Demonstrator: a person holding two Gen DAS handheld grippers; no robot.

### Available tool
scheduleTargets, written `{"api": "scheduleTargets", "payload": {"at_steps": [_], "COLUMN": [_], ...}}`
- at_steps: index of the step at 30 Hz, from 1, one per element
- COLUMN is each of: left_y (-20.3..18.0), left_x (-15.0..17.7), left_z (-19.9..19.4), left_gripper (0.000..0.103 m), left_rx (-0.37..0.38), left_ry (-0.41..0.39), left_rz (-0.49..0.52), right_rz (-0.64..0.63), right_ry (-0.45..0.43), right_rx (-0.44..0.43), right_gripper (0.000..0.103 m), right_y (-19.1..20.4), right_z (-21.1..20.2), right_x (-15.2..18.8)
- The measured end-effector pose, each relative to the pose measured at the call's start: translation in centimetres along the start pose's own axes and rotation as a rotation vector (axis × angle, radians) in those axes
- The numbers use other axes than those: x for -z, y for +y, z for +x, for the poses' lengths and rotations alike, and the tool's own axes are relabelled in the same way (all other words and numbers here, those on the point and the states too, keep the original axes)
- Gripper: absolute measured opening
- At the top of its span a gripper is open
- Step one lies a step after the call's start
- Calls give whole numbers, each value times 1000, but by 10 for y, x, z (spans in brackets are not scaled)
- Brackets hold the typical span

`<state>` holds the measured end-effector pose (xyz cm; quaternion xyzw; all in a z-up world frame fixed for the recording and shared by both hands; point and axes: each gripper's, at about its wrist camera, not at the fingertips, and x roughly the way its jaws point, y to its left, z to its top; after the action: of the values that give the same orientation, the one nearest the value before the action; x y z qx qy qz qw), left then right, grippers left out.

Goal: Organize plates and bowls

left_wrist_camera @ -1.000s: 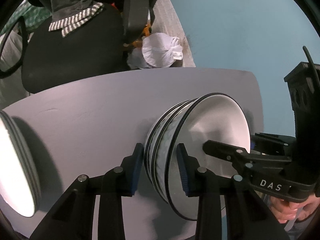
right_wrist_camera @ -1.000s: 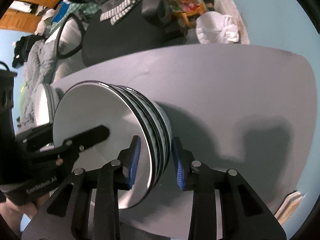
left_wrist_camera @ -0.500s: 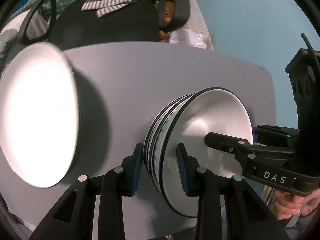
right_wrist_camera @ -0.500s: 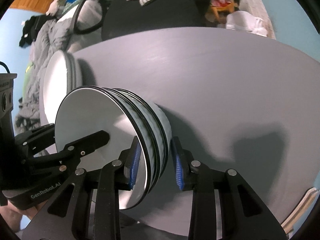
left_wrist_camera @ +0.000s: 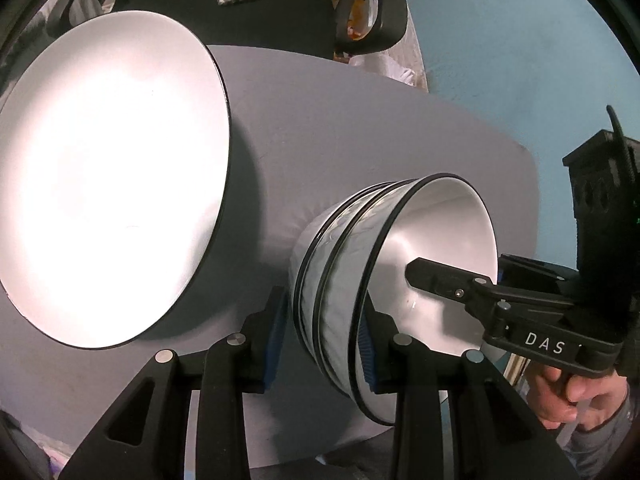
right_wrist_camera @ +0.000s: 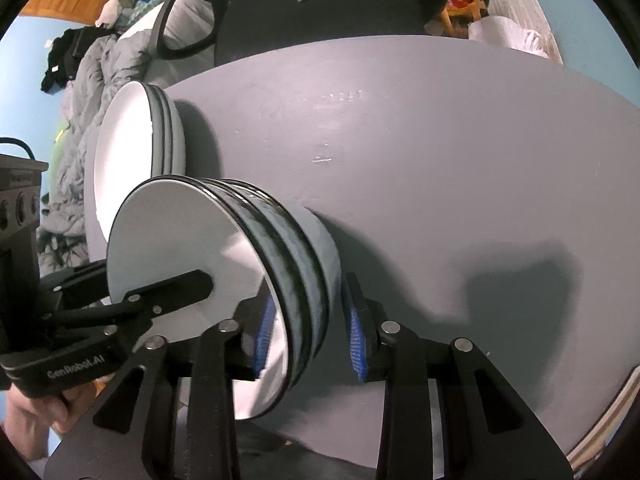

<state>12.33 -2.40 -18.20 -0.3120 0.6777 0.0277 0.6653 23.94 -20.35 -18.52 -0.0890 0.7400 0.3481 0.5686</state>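
A stack of white, black-rimmed bowls is held between both grippers above the grey table. My left gripper is shut on the near rim of the stack, one finger inside the top bowl and one outside. My right gripper is shut on the opposite rim of the bowls. A stack of white plates lies on the table just left of the bowls; it also shows in the right wrist view.
A black office chair with a striped cloth stands beyond the table's far edge. A white bag lies on the floor at the far right. Grey bedding is at the left.
The bowl stack has travelled with both grippers toward the plate stack, which now looms much larger at the left of the left wrist view. Both grips are unchanged.
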Motion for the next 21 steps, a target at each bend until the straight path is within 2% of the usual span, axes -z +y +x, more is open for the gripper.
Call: {"api": "scheduleTargets", "payload": {"at_steps": [2, 10, 15, 21], "left_y": [3, -1, -4, -7], "left_x": [-1, -2, -2, 0], "left_z": [0, 8, 11, 14], "left_gripper": [38, 43, 44, 44], "left_rx": [3, 18, 0, -1], "left_ry": [1, 32, 30, 27], "left_rz": [10, 26, 36, 42], "right_rz": [12, 11, 53, 52], "right_ry": [-4, -10, 23, 80], "right_rx": [-9, 12, 17, 2], "right_gripper": [32, 37, 43, 44], "right_y": [-3, -1, -3, 1], "right_z": [0, -1, 0, 7], "right_x": [1, 3, 0, -2]}}
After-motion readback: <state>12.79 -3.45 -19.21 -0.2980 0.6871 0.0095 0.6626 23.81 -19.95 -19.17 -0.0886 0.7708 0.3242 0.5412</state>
